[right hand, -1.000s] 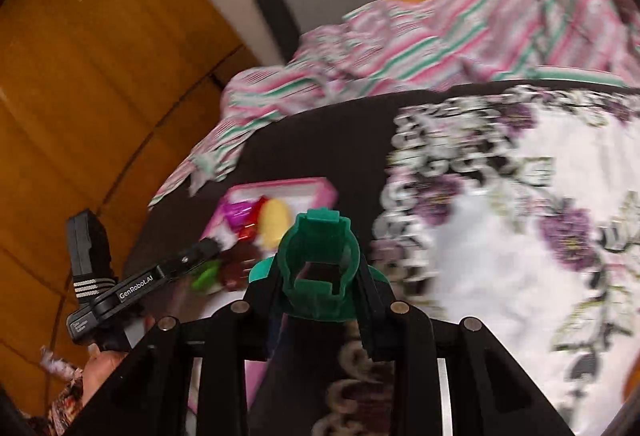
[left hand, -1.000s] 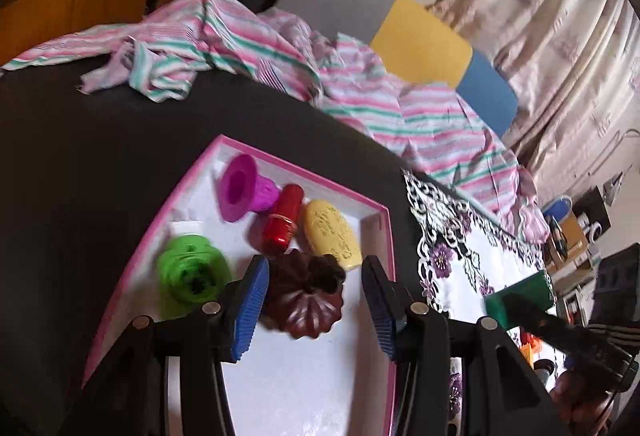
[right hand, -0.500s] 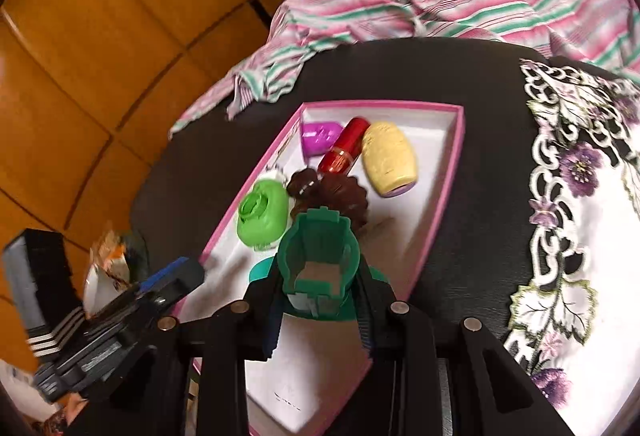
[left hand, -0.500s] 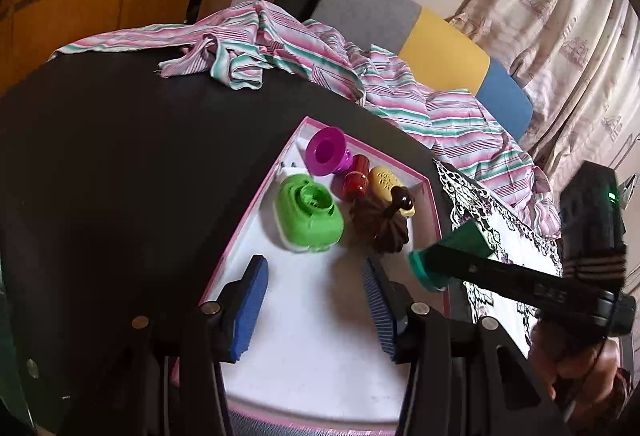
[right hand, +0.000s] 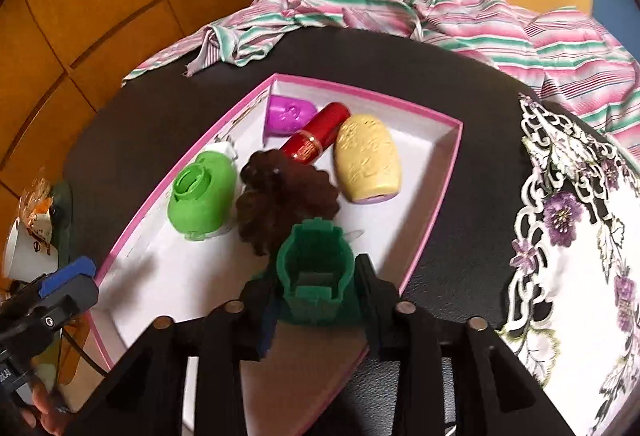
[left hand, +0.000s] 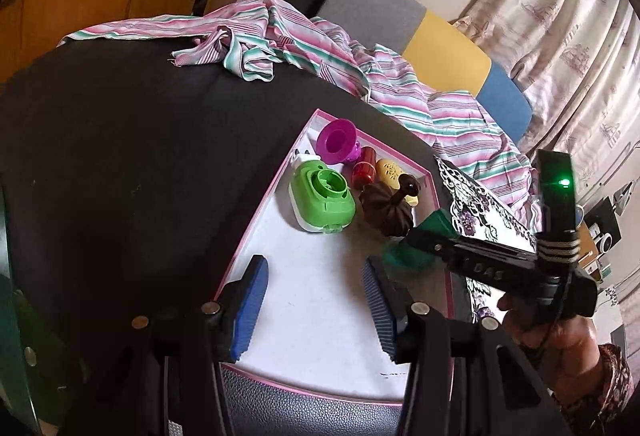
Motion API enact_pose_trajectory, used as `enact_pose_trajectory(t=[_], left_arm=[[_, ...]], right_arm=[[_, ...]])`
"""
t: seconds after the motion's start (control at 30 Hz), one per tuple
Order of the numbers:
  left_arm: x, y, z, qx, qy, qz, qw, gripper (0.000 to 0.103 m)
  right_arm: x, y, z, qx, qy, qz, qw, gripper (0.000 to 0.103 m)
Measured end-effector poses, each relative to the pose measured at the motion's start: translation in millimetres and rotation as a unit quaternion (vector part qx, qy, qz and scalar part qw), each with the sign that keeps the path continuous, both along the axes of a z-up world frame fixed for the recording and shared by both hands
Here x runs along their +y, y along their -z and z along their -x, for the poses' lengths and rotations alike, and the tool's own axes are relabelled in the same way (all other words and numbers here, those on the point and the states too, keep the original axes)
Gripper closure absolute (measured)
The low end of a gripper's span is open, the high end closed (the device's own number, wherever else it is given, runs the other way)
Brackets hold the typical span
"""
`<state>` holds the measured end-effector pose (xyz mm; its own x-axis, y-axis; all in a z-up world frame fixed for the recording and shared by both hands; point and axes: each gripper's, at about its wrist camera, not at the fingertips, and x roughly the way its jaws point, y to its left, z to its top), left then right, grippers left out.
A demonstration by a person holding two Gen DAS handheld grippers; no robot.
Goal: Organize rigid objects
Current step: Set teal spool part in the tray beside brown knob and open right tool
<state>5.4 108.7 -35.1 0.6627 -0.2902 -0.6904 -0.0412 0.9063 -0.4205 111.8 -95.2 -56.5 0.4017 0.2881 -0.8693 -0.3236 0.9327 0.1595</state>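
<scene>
My right tool, now moved over the pink tray, grips the green cap; left tool, withdrawn, stands open. Placement is imminent.

Black hand-held gripper — blue ribbed pads; silver screws

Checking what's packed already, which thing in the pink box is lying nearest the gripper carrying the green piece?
The dark brown fluted piece, directly ahead of the right hand-held gripper.

The right gripper, holding the dark green piece, is now over the pink tray. The left gripper has pulled back from the brown piece, probably nearer.
</scene>
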Motion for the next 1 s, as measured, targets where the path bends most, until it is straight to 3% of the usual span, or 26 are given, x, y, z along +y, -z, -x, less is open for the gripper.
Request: enact_pose_trajectory(t=[0.03,0.1,0.13,0.47,0.77,1.0], left_arm=[[-0.7,0.6,0.3,0.001,0.0,0.0,1.0,0.054],[-3.4,2.9,0.6,0.003,0.005,0.005,1.0,0.054],[-4.9,4.0,0.4,0.004,0.008,0.008,0.9999,0.054],[-38.7,4.3,5.9,0.002,0.065,0.012,0.9978,0.054],[-79.0,-3.1,15.3,-0.012,0.149,0.029,0.9884,0.054],[-114.1,-6.8,23.4,-0.013,0.196,0.017,0.9804,0.054]], right_arm=[[-3.2,-3.3,1.6,-0.003,0.003,-0.011,1.0,0.063],[-14.5,-13.4,9.2,-0.015,0.018,-0.037,0.999,0.049],[-20.5,-18.1,14.0,-0.021,0.027,-0.048,0.998,0.049],[-58.5,-32.6,40.5,-0.004,0.097,-0.095,0.991,0.048],[-110.7,-38.8,68.5,-0.001,0.166,-0.071,0.984,0.048],[-186.5,-42.5,91.4,0.012,0.281,-0.065,0.957,0.048]])
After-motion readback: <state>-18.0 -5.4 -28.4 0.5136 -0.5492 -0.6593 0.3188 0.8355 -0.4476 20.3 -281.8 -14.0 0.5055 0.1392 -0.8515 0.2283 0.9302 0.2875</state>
